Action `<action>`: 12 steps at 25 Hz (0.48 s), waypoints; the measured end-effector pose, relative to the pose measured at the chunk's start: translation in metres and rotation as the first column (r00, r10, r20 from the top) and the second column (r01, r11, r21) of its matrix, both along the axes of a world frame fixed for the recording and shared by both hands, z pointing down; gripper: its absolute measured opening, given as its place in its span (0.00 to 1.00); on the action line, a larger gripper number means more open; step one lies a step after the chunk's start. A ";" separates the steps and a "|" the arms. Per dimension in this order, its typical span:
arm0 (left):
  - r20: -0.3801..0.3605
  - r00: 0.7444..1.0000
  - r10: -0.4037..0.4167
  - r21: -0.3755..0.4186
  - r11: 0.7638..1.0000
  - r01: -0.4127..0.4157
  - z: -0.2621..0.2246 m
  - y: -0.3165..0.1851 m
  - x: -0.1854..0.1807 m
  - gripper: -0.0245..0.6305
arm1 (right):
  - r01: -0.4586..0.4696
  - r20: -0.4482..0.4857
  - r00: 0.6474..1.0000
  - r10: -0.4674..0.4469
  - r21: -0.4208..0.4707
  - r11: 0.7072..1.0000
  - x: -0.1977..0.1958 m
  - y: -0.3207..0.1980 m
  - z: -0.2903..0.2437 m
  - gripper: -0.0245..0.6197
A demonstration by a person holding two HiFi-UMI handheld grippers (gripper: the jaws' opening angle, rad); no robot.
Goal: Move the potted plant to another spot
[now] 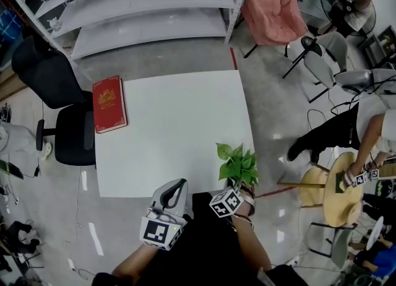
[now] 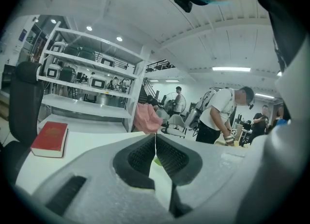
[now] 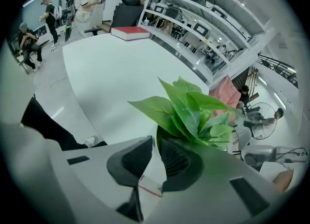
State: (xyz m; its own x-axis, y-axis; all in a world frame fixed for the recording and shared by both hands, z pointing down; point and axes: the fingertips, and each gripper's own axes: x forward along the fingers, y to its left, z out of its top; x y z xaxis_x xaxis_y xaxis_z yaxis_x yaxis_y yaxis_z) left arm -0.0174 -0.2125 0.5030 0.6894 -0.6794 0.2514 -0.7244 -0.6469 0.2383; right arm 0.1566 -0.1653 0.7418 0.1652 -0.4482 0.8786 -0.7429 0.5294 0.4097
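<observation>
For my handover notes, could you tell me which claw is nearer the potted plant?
Right. The right claw grips the potted plant at its rim; the left claw, shut, hangs apart to the plant's left at the table's near edge.

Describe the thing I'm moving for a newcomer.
Start at the white table. At its near right corner is the potted plant. It is the only green, leafy thing there; the red book lies flat at the far left.

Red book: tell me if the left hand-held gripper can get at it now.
Probably yes. Bare table lies between the left hand-held gripper and the red book; the potted plant is off to the right. The gripper's jaws are shut and would need opening first.
</observation>
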 end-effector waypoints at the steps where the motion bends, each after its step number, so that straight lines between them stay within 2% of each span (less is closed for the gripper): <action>1: 0.002 1.000 -0.001 -0.006 1.000 0.001 0.001 0.000 0.000 0.07 | 0.010 -0.001 1.000 -0.010 -0.003 1.000 0.000 0.000 0.001 0.10; 6: 0.004 1.000 -0.011 -0.007 1.000 0.011 0.000 -0.004 0.000 0.07 | 0.075 -0.011 0.997 -0.076 -0.017 0.997 -0.005 -0.002 0.000 0.10; 12: 0.000 0.999 -0.032 0.004 0.999 0.032 -0.003 -0.011 -0.001 0.07 | 0.090 0.008 0.996 -0.090 -0.032 0.995 -0.007 -0.007 -0.001 0.09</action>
State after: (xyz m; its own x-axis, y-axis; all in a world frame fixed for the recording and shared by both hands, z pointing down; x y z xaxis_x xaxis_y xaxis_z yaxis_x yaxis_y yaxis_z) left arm -0.0179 -0.2239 0.4996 0.6672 -0.7021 0.2486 -0.7448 -0.6242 0.2360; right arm 0.1499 -0.1721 0.7410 0.1195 -0.4321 0.8939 -0.6941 0.6074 0.3864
